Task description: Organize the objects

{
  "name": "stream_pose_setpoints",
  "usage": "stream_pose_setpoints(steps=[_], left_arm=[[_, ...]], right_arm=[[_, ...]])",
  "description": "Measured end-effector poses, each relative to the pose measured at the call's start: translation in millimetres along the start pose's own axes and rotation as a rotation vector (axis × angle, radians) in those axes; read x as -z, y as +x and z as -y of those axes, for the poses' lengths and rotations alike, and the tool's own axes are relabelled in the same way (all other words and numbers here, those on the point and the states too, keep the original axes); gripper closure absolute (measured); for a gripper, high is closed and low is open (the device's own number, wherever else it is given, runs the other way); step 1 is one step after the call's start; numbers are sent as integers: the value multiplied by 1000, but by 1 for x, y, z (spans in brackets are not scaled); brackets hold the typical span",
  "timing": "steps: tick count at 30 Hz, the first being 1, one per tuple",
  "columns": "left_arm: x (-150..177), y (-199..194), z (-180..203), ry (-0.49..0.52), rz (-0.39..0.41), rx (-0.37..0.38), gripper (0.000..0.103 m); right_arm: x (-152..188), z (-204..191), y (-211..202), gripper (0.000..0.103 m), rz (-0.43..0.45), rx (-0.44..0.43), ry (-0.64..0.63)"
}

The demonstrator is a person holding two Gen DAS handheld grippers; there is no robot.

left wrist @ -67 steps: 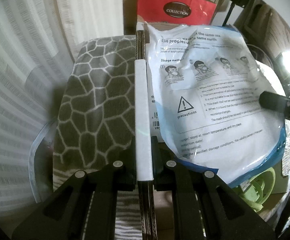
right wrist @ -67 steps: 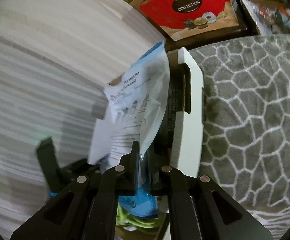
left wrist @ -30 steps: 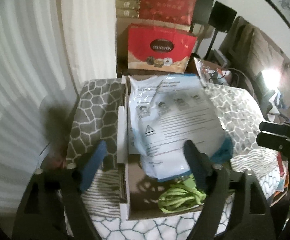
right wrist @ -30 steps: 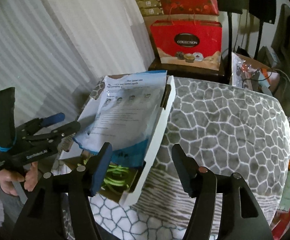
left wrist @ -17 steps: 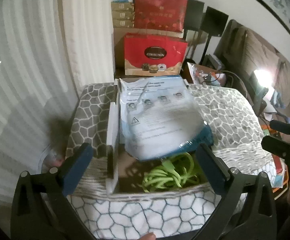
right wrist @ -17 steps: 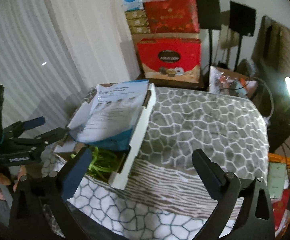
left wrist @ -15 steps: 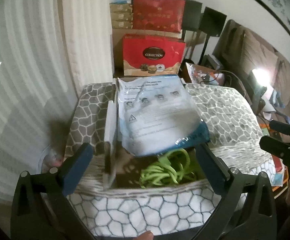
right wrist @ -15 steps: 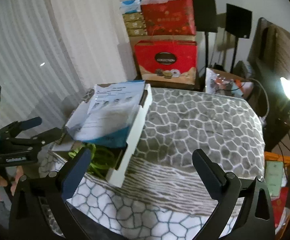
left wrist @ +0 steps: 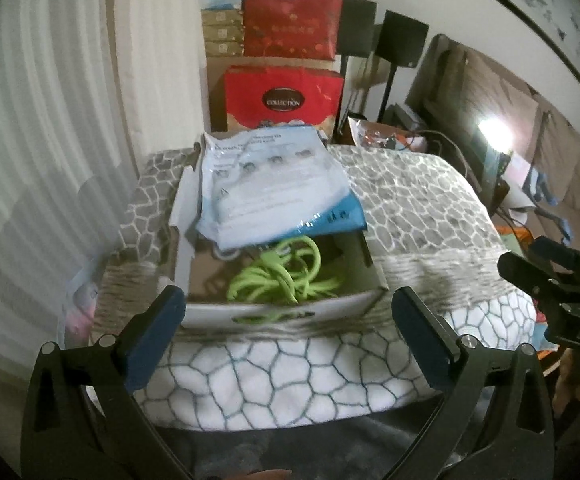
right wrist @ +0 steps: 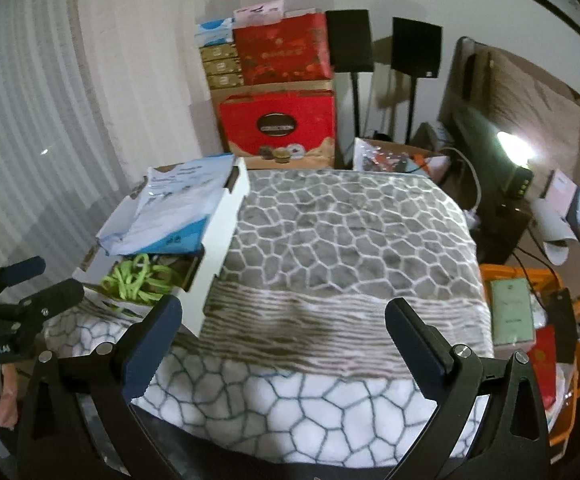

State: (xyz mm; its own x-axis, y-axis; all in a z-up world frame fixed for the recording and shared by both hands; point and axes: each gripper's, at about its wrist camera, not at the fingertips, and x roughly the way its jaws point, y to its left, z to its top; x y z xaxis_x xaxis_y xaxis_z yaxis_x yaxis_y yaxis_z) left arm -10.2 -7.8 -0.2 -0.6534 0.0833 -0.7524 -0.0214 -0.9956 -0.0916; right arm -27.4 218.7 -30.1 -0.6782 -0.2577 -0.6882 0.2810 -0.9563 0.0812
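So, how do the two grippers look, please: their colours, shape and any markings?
Both are matte black plastic frames with triangular cut-outs and silver screws. Each has two fingers faced with dark blue pads. The left gripper seen from the right wrist view carries small white lettering, too blurred to read. The right gripper seen from the left wrist view shows faint characters, perhaps "DA5". No cables or sleeves are visible.

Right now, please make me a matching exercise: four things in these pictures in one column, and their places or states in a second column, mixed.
1. green cable
2. mask packet
3. cardboard box
4. left gripper

a. on the patterned blanket
b. jaws open, holding nothing
c. coiled in the box's near end
d. lying across the box's far end

Pairs: 1-c, 2-d, 3-a, 4-b
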Motion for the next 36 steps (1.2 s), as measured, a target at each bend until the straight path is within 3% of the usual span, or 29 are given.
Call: stream_pose_setpoints(steps=[14, 36], left_arm=[[16, -2, 4, -44, -2, -11, 0], [15, -9, 8, -30, 33, -52, 0]], right_arm=[[29, 1, -24, 0, 57, 94, 12], [32, 3, -20, 0, 50, 111, 28]])
